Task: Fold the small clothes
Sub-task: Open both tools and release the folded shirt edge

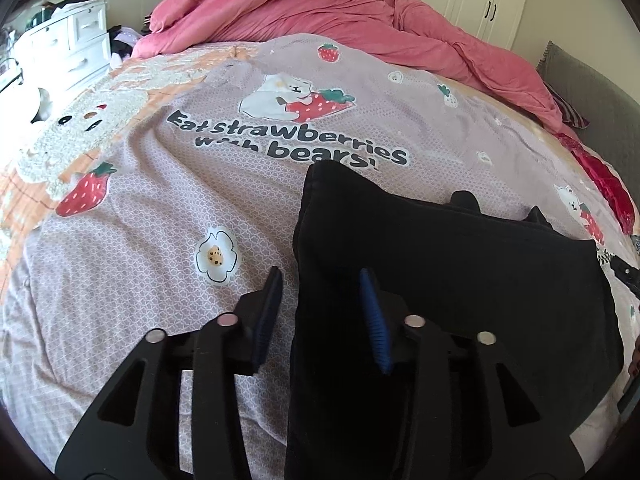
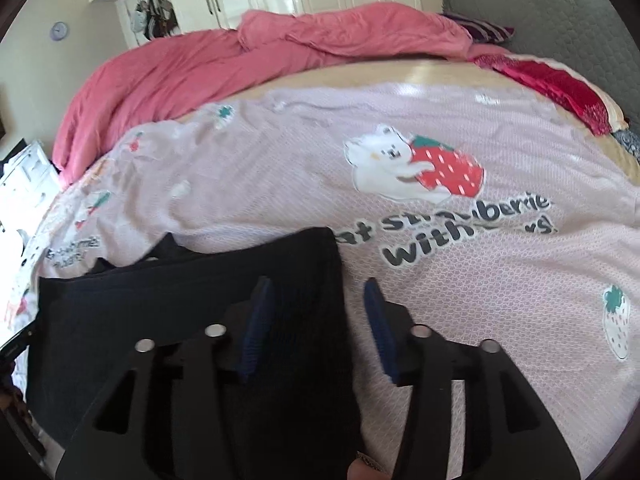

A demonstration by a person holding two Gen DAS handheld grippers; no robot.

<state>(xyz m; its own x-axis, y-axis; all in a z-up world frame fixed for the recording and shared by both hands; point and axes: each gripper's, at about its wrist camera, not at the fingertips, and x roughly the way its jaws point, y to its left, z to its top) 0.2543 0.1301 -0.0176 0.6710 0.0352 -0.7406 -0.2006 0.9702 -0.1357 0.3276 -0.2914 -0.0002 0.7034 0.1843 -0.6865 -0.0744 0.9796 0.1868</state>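
A fold looks just laid: the black garment (image 1: 448, 264) lies doubled on the sheet (image 1: 140, 280), soft knit with a thick rounded edge. Left gripper (image 1: 320, 300) and right gripper (image 2: 316, 312) stand part-open over its side edges, gripping nothing (pads ribbed blue). Next, I judge: regrip an edge for another fold.

garment (image 1: 440, 264) on blanket (image 1: 160, 260) – quilt (image 1: 304, 12) behind | left gripper (image 1: 320, 292) – garment's left edge
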